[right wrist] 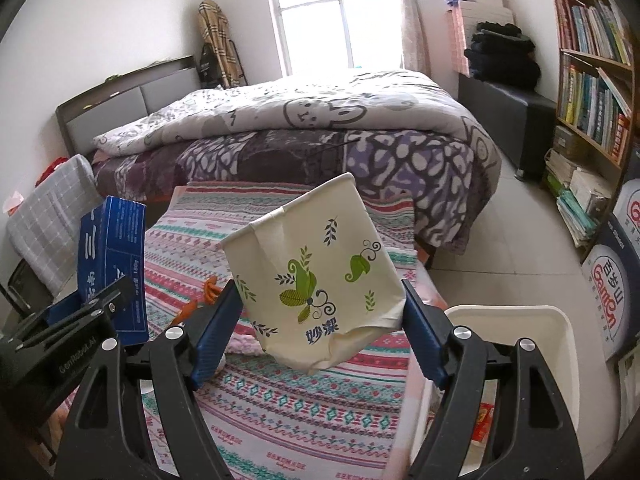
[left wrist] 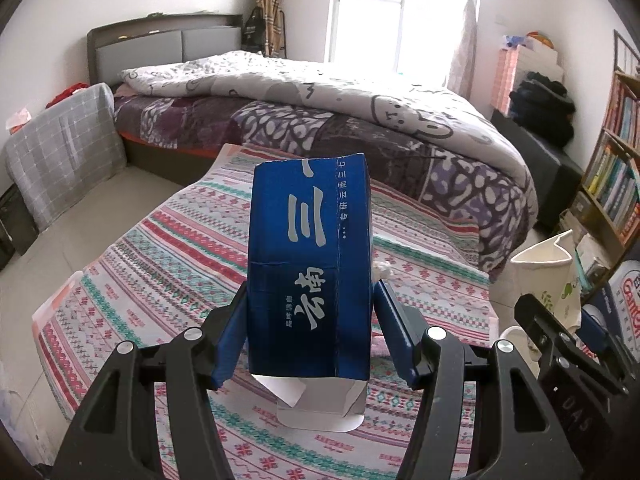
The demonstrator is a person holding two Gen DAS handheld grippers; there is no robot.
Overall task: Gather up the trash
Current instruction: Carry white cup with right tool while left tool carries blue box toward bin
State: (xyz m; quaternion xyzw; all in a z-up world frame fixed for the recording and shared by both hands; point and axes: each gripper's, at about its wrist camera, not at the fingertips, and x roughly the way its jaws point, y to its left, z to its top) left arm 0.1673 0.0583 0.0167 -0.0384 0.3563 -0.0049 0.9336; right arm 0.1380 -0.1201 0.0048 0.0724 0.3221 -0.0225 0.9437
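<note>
A blue carton box point(left wrist: 308, 264) with white lettering stands upright between the pads of my left gripper point(left wrist: 310, 292), which is shut on its lower half, above a striped patterned cloth point(left wrist: 160, 248). A crushed cream paper cup point(right wrist: 316, 268) printed with green leaves is held in my right gripper point(right wrist: 320, 288), pinched at both sides and tilted. The right wrist view also has the blue box point(right wrist: 112, 264) and left gripper point(right wrist: 92, 304) at its left edge. The cup point(left wrist: 548, 280) shows at the right of the left wrist view.
A white plastic bin point(right wrist: 520, 320) sits just right of the cloth-covered surface, below my right gripper. Orange scraps point(right wrist: 200, 300) and a white crumpled bit point(left wrist: 384, 268) lie on the cloth. A bed point(right wrist: 320, 128) stands beyond, a bookshelf point(right wrist: 592, 92) at the right.
</note>
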